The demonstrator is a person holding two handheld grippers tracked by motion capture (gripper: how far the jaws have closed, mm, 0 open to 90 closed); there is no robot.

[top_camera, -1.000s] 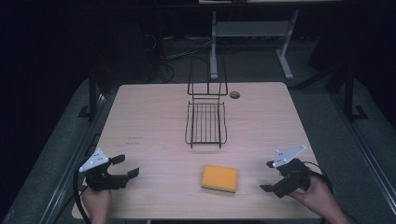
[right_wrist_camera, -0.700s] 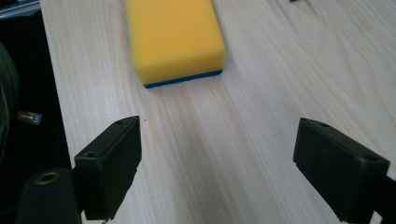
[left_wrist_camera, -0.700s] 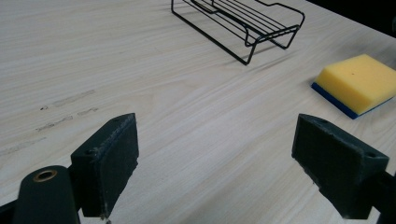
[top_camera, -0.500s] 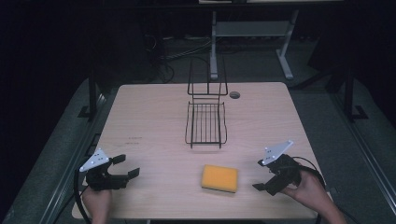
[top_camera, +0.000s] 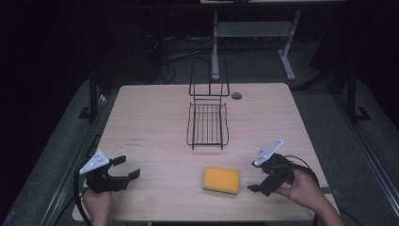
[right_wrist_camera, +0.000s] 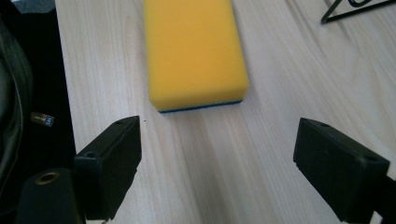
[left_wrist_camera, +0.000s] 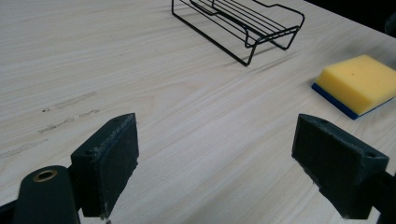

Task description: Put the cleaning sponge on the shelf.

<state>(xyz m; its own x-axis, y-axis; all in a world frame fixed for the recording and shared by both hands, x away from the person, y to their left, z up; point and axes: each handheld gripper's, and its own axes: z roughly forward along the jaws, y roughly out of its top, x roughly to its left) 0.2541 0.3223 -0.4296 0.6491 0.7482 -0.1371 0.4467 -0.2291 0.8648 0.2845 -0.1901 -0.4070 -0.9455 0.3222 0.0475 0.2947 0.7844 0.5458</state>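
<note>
The right tool (top_camera: 260, 181), jaws wide apart, faces the sponge (right_wrist_camera: 194, 53), whose long axis runs straight ahead; bare surface (right_wrist_camera: 289, 93) lies around it.

We carry black two-jaw grippers (top_camera: 122, 168) (top_camera: 260, 181): grey three-cornered plates on top, black cables trailing, brass-ringed holes.

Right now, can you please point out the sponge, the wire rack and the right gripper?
sponge (right_wrist_camera: 194, 51), right gripper view, middle of its yellow top face.
wire rack (top_camera: 207, 124), high view, bars of its flat floor.
right gripper (top_camera: 259, 175), high view, midway between its open fingertips.
</note>
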